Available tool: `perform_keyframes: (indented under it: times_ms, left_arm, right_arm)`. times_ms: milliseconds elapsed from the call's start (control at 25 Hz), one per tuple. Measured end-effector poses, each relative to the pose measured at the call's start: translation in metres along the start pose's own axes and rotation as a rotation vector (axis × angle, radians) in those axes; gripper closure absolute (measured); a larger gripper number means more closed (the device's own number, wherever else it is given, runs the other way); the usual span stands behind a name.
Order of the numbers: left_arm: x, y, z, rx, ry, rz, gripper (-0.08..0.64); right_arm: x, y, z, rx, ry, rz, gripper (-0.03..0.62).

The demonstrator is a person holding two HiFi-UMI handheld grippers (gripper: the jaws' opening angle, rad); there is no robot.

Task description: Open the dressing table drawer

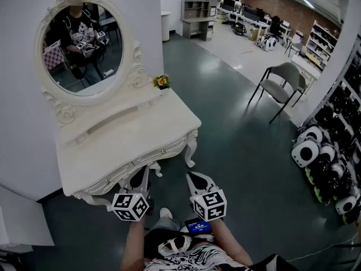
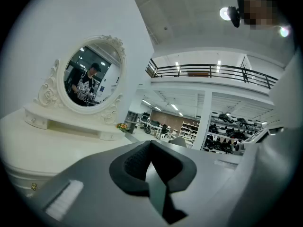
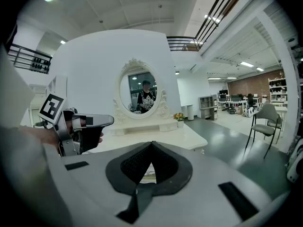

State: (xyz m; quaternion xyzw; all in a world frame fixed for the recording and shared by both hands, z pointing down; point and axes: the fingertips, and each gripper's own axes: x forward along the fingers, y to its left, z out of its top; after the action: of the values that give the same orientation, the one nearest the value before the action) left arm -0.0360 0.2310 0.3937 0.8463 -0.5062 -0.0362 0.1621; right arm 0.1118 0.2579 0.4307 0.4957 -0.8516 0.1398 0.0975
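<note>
both tools shut, drawer yet to be pulled

head view: the left tool (image 1: pixel 139 178) and right tool (image 1: pixel 197 180) hang just in front of the white desk (image 1: pixel 118 134). its drawer (image 1: pixel 138 164) sits closed under the top, with a small knob (image 1: pixel 164 151) on the front.

left gripper view: jaws together, nothing between them.

right gripper view: jaws likewise pressed together and empty.

the drawer looks rigid and fairly light. the smooth little knob is the likely hold, and it could slip.
</note>
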Motion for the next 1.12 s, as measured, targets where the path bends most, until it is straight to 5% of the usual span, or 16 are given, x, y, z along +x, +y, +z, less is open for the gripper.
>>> perform_keyframes:
  times_ms: [560, 640, 800, 1120]
  left_arm:
    - [0.044, 0.044, -0.011, 0.022, 0.052, 0.086, 0.558]
    - [0.061, 0.063, -0.015, 0.041, 0.067, 0.112, 0.557]
    - [0.109, 0.109, -0.021, 0.009, 0.073, 0.125, 0.486]
    - [0.258, 0.238, -0.018, -0.010, 0.176, 0.095, 0.481]
  right_arm:
    - [0.060, -0.030, -0.004, 0.082, 0.040, 0.026, 0.587]
    - [0.086, -0.038, -0.004, 0.088, 0.053, 0.035, 0.488]
    - [0.148, -0.060, -0.002, 0.069, 0.085, 0.016, 0.482]
    - [0.341, -0.115, 0.029, 0.034, 0.169, -0.044, 0.466]
